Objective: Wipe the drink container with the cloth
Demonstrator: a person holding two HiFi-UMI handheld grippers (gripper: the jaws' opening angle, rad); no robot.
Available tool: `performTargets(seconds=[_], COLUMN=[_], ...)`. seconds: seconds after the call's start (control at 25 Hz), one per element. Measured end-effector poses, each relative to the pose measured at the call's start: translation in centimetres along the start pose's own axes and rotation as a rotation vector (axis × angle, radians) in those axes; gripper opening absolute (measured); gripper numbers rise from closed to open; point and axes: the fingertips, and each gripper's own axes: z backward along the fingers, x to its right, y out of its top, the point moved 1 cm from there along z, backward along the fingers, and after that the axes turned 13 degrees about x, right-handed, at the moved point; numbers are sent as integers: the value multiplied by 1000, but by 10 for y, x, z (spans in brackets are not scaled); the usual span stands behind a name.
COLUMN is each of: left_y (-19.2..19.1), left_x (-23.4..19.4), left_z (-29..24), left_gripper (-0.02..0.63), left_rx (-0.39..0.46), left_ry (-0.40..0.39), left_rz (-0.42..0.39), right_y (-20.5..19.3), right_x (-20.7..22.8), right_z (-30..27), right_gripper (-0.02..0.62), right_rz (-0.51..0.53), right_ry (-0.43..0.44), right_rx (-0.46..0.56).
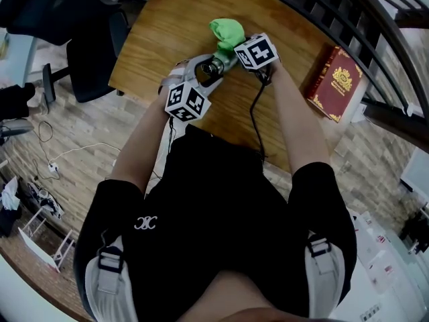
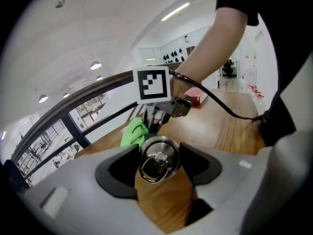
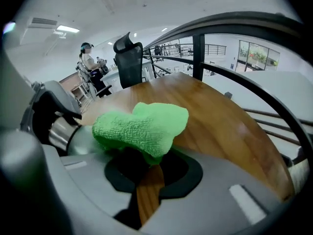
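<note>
A steel drink container [image 1: 216, 65] lies sideways over the wooden table [image 1: 161, 39]. My left gripper [image 1: 204, 71] is shut on it. In the left gripper view its ringed lid [image 2: 159, 159] faces the camera between the two dark pads. A green cloth [image 1: 228, 31] is bunched on the container's far end, and my right gripper [image 1: 236, 48] is shut on a fold of it. In the right gripper view the cloth [image 3: 142, 126] drapes over the jaws and rests against the steel body [image 3: 59, 132]. The container's far end is hidden under the cloth.
A red book [image 1: 337, 82] lies at the table's right edge, next to a dark curved railing [image 1: 375, 32]. A black office chair [image 1: 94, 52] stands off the table's left side. A cable [image 1: 255, 119] trails from the right gripper. A person [image 3: 90, 62] stands far off.
</note>
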Motion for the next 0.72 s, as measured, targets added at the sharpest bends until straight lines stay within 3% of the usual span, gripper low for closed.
performTargets(seconds=[0.16, 0.4, 0.72], left_y=[-4, -3, 0], left_x=[-7, -22, -28], left_z=[-3, -5, -6], left_gripper=[314, 314, 314], left_rx=[9, 11, 19], left_ry=[24, 101, 104], left_rz=[79, 269, 289], right_y=[-19, -25, 19], right_x=[1, -18, -64], right_z=[9, 27, 55], right_gripper=[54, 54, 54], right_rz=[48, 109, 233], right_ry=[-3, -23, 35], right_rx=[-54, -27, 96])
